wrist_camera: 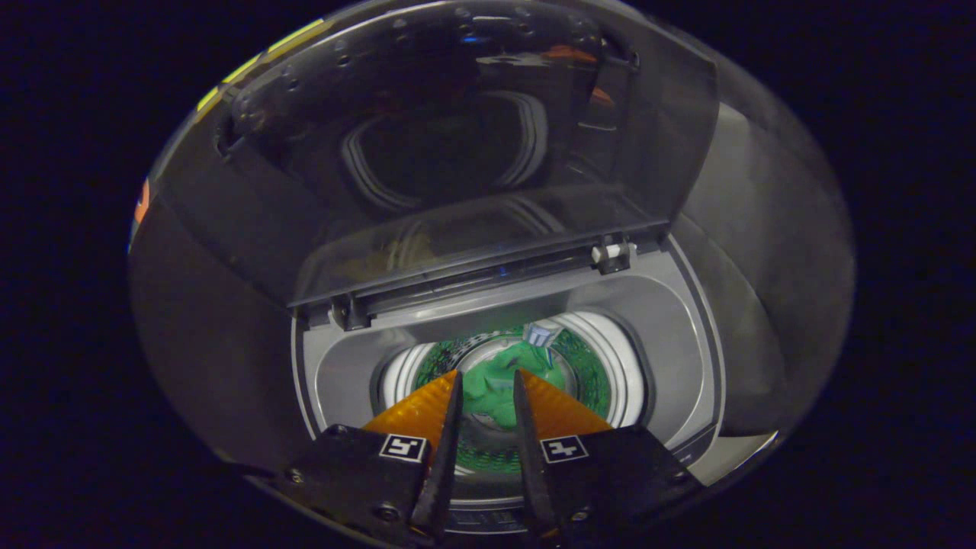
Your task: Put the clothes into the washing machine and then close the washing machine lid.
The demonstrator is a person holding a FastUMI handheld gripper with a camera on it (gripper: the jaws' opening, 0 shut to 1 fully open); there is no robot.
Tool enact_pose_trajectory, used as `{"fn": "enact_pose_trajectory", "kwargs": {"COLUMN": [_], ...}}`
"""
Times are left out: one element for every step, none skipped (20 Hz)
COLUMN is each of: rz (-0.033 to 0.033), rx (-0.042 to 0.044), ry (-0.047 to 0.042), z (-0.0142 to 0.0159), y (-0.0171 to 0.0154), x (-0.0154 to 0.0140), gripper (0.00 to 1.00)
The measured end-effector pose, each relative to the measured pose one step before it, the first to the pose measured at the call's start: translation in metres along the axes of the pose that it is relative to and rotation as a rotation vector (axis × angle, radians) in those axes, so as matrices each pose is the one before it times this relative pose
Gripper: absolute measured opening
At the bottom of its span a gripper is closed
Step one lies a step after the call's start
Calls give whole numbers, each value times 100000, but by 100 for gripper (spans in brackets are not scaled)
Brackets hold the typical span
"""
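I see gripper (488,381) released, empty; green cloth (499,381) in drum (602,374) just ahead; lid (457,152) raised beyond.

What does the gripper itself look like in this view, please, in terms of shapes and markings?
The gripper has two wedge-shaped fingers with ribbed outer faces, tapering to narrow tips. Each sits on a dark, blocky mount with visible screws. Each mount carries a small square black-and-white marker near the finger base. No cables or sleeve can be seen.
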State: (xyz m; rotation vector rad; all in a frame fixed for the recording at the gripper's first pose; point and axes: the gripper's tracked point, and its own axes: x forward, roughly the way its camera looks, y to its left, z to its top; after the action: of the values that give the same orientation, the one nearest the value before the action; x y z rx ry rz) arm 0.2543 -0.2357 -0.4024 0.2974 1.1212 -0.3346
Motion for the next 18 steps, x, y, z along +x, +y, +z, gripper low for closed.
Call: {"fn": "enact_pose_trajectory", "kwargs": {"rz": [-67, 500, 644, 416, 461, -6, -209, -75, 451, 518, 1058, 774, 1231, 1333, 1017, 953, 415, 405], "rx": [-1239, -1349, -1507, -1775, -1908, -2080, -1891, -1601, -1028, -722, -545, -615, -1136, -1370, -912, -1010, -1666, -1867], "ry": [-1502, -1569, -1622, -1715, -1754, -1638, -2085, -2087, -2340, -2325, -2234, -2349, -2612, -2442, -2816, -3040, -2358, -2160], "z": [238, 194, 315, 434, 503, 803, 948, 885, 1077, 1152, 1341, 1368, 1566, 1571, 1667, 1460, 1363, 1194], "y": [-31, 78, 87, -25, 78, 64, -2, 86, 192, 143, 283, 180, 328, 307, 366, 353, 304, 222], "x": [-362, -745, -931, -1010, -996, -1359, -810, -1251, -1020, -1043, -844, -873, -585, -415, -373, -57, 61, -62], "gripper": [41, 41, 41, 41, 41, 42, 53, 54, 54, 54, 54, 54, 54, 54, 53, 53, 54, 54]}}
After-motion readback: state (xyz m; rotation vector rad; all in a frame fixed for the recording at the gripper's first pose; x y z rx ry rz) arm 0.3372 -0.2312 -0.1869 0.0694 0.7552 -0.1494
